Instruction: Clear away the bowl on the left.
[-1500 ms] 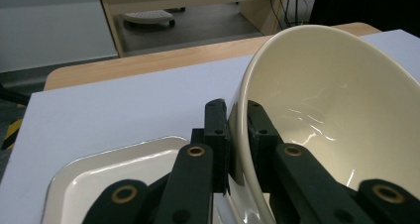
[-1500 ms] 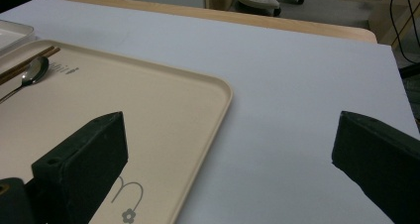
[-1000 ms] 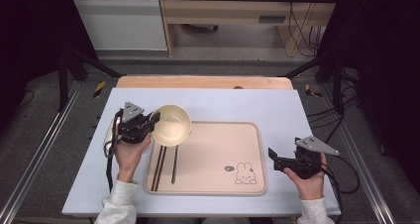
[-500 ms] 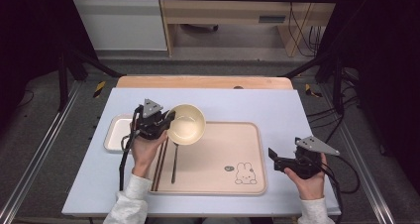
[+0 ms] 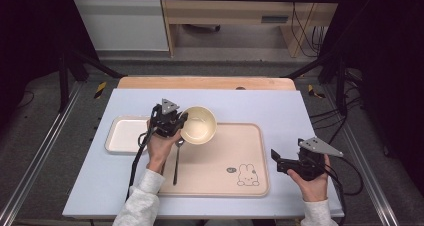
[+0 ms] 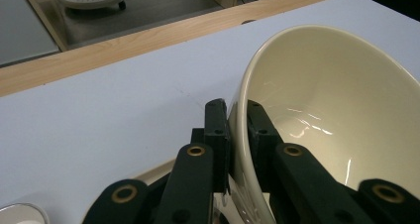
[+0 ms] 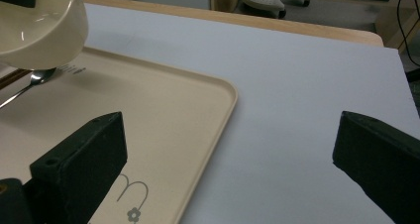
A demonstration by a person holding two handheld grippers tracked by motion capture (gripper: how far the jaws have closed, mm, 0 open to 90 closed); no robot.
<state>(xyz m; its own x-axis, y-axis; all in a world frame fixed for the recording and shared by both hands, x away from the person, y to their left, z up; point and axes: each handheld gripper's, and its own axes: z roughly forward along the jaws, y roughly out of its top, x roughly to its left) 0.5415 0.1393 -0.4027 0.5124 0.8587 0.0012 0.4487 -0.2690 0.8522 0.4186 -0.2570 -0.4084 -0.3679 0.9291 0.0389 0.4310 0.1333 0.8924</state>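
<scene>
Bowl: cream-coloured, glossy inside, round, held tilted above the upper left corner of the tray, its rim pinched at the left side; in the left gripper view the rim stands on edge between the two black jaws, one jaw inside the wall and one outside, both pressed to it. Left gripper: black, with a grey three-cornered plate on top and a cable trailing down along the forearm; closed tight on the bowl's rim, held in the person's left hand, white sleeve below. Spoon: metal, lying lengthwise on the left part of the tray, its head just under the bowl; the right gripper view shows the spoon head beneath the bowl's base. Tray: beige, rectangular with rounded corners and a raised lip, bearing a small line-drawn rabbit figure at its lower right, with a small mark beside it too small to read; no legible writing. Small tray: white, rectangular, lying to the left of the beige tray and touching or just beside it. Right gripper: black, with a grey plate, held in the right hand over the surface just off the tray's right edge; jaws spread wide, holding nothing. Surface: pale blue-grey covering over a wooden top.
</scene>
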